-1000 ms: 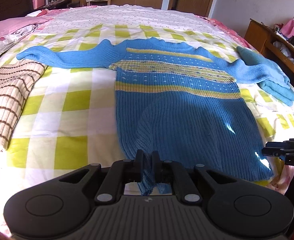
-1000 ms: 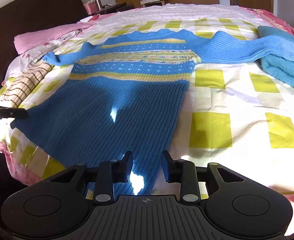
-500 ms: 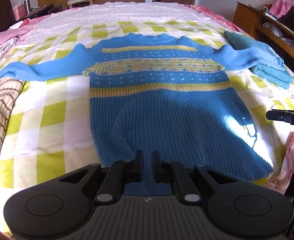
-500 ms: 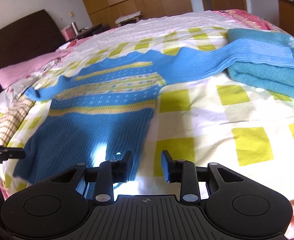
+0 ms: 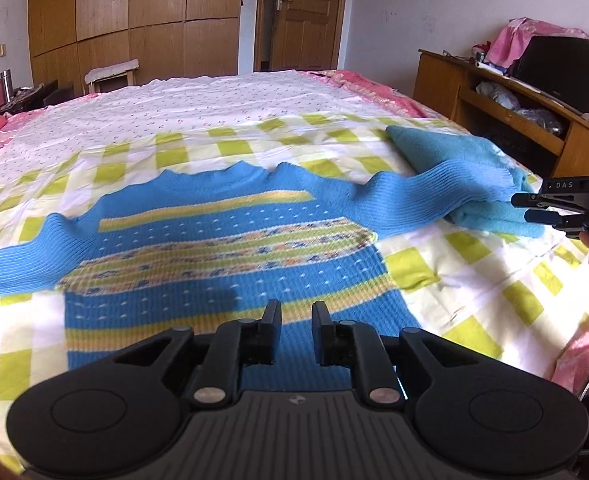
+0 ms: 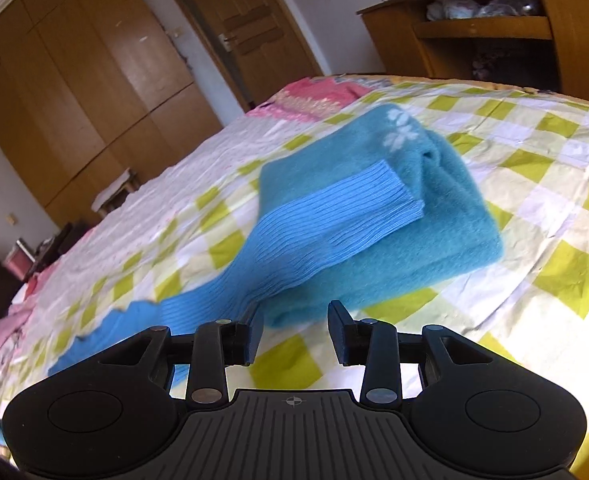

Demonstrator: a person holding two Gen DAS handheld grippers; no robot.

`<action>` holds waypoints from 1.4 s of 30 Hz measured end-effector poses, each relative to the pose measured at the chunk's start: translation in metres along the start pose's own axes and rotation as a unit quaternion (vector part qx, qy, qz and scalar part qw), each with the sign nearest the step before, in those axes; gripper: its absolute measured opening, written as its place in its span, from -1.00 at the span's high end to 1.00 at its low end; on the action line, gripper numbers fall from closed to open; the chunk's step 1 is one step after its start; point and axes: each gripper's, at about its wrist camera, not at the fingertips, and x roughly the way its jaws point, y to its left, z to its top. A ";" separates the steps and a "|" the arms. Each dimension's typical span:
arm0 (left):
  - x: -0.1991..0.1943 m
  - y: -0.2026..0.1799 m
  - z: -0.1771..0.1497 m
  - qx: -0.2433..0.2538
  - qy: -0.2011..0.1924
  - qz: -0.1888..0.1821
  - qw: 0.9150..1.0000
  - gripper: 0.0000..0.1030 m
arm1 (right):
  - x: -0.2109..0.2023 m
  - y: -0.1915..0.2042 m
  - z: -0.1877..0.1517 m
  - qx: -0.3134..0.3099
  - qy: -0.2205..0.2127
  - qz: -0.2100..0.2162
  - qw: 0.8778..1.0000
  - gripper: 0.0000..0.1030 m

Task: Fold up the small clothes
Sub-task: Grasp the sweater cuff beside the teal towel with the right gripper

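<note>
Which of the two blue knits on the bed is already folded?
The plain teal one at the bed's right side; the striped sweater lies spread flat, one sleeve draped over it.

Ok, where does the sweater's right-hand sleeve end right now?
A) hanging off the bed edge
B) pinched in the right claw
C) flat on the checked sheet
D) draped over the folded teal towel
D: the ribbed sleeve cuff lies on top of the folded teal towel, and the right claw is open and empty in front of it.
</note>
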 end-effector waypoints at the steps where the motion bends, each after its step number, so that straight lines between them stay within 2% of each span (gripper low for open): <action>1: 0.004 -0.004 0.002 -0.003 -0.001 -0.005 1.000 0.54 | 0.004 -0.006 0.004 0.007 -0.001 -0.006 1.000 0.30; 6: 0.025 -0.018 0.011 -0.003 -0.008 -0.008 1.000 0.44 | 0.023 -0.032 0.018 0.054 -0.003 -0.013 0.998 0.30; 13: 0.047 -0.033 0.016 0.001 -0.001 -0.022 1.000 0.40 | 0.042 -0.064 0.031 0.152 -0.013 0.037 0.988 0.30; 24: 0.058 -0.045 0.018 -0.004 0.009 -0.032 0.999 0.37 | 0.062 -0.077 0.038 0.190 -0.033 0.040 0.980 0.30; 27: 0.056 -0.046 0.019 -0.002 0.009 -0.028 1.000 0.36 | 0.066 -0.076 0.040 0.193 -0.027 0.039 0.980 0.45; 29: 0.053 -0.046 0.019 -0.001 0.009 -0.025 1.000 0.35 | 0.065 -0.073 0.040 0.197 -0.020 0.054 0.979 0.60; 32: 0.044 -0.043 0.016 0.005 0.005 -0.016 1.000 0.30 | 0.058 -0.060 0.042 0.176 -0.025 0.071 0.982 0.78; 37: 0.023 -0.023 0.002 0.010 -0.002 0.011 1.000 0.26 | 0.039 -0.017 0.040 0.091 -0.038 0.094 0.991 0.83; 42: 0.007 0.013 -0.016 -0.017 0.003 0.017 1.000 0.25 | 0.029 0.041 0.027 0.024 -0.030 0.125 0.991 0.84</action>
